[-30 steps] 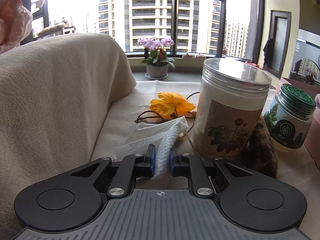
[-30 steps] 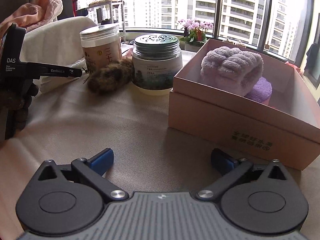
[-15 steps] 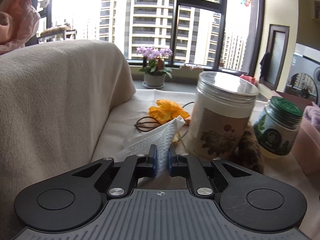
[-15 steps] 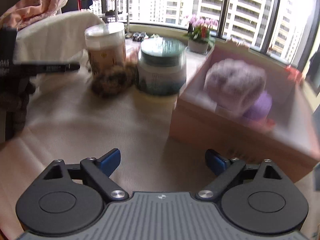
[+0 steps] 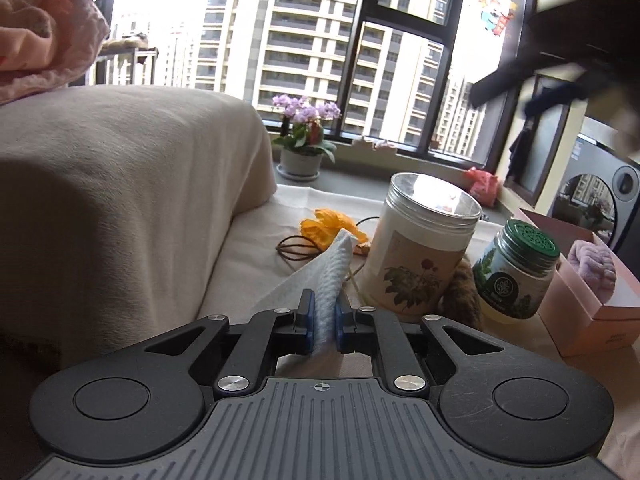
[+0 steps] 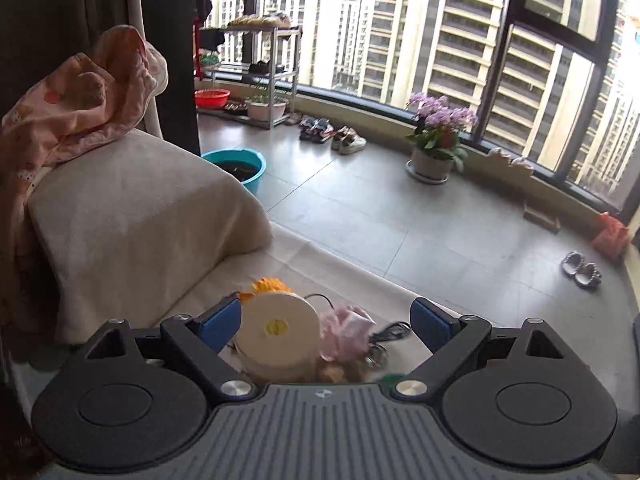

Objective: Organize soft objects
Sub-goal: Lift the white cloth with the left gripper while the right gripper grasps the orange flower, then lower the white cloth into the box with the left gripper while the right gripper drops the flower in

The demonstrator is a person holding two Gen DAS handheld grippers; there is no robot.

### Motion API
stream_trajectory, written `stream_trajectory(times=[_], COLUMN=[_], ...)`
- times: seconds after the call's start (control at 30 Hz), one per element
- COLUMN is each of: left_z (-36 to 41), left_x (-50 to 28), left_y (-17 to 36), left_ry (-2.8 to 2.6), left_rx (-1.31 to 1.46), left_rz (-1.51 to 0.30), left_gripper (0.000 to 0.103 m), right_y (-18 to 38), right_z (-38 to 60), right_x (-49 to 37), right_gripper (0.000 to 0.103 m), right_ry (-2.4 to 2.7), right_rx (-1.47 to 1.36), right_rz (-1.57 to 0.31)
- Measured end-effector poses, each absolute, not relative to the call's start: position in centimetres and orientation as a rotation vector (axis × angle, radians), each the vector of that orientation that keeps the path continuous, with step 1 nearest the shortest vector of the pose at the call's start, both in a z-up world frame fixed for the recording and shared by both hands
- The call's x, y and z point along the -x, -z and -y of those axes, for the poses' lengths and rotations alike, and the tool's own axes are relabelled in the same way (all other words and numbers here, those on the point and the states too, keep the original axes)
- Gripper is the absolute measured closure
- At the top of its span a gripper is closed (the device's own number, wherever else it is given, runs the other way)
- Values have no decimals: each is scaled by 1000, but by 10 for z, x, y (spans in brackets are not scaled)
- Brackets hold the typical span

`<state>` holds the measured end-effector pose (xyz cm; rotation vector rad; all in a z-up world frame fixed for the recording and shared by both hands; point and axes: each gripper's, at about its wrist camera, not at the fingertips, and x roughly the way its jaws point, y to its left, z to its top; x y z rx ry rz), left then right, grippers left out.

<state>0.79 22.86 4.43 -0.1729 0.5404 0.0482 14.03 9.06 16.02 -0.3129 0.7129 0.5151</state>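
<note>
My left gripper (image 5: 324, 320) is shut on a white paper towel (image 5: 330, 270) and holds it raised above the cloth-covered table. A brown furry object (image 5: 464, 292) lies between the tall white jar (image 5: 424, 252) and the green-lidded jar (image 5: 516, 272). A pink box (image 5: 592, 312) at the right holds a lilac fluffy item (image 5: 592, 264). My right gripper (image 6: 326, 324) is open and empty, high above the tall jar's lid (image 6: 278, 326); it shows blurred at the top right of the left wrist view (image 5: 560, 68).
An orange fabric flower (image 5: 332, 224) and a dark cord (image 5: 296, 246) lie behind the jars. A beige covered armrest (image 5: 120, 184) rises at the left with pink cloth (image 5: 44, 52) on top. A pink crumpled item (image 6: 346, 332) lies beside the tall jar.
My right gripper has risen from the table in front of the box to high above the jars. My left gripper has lifted and drawn back with the paper towel.
</note>
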Motion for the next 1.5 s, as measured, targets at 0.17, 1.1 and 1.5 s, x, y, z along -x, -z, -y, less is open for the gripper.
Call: stream_trajectory(times=[0.17, 1.1, 1.5], left_z=[-232, -239, -245], left_x=[-6, -2, 0], left_y=[-54, -80, -82], left_ry=[-27, -33, -82], left_rx=[170, 190, 191], left_rz=[-532, -485, -504], left_gripper=[91, 91, 91], right_y=[-121, -123, -135], right_z=[-178, -211, -198], right_x=[-228, -220, -206], right_gripper=[31, 95, 95], right_ry=[-518, -548, -569], right_rx=[371, 397, 370], right_rz=[-1009, -1082, -1034])
